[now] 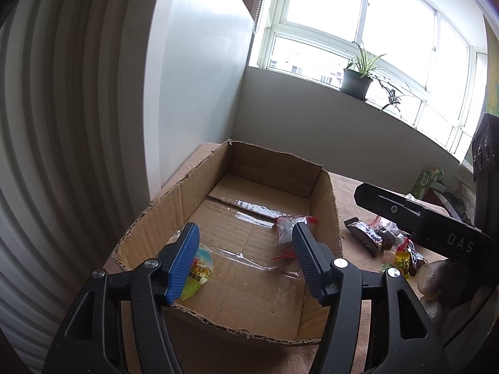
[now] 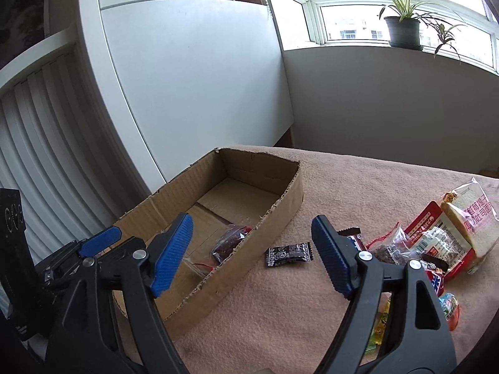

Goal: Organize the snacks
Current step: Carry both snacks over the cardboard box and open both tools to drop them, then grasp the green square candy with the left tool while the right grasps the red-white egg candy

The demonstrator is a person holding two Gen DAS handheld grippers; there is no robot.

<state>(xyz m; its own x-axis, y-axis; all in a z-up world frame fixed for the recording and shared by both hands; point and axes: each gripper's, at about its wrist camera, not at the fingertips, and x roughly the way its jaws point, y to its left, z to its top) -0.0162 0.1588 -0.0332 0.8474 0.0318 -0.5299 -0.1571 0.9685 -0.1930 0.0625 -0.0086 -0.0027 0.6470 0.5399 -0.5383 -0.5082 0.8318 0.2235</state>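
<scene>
With two snacks lying in the cardboard box (image 1: pixel 324 205), both empty grippers, left gripper (image 1: pixel 246 261) and right gripper (image 2: pixel 252 255), are hovering with jaws spread, while the snack pile (image 2: pixel 436 243) is waiting on the table (image 2: pixel 358 184).

Blanket-covered table (image 2: pixel 358 187) under box (image 2: pixel 280 208), snacks (image 2: pixel 288 254)

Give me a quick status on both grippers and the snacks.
Left gripper open over the box, empty. Right gripper open, empty, above the black candy. Two snacks boxed; pile still on the table. Nothing in the way.
</scene>
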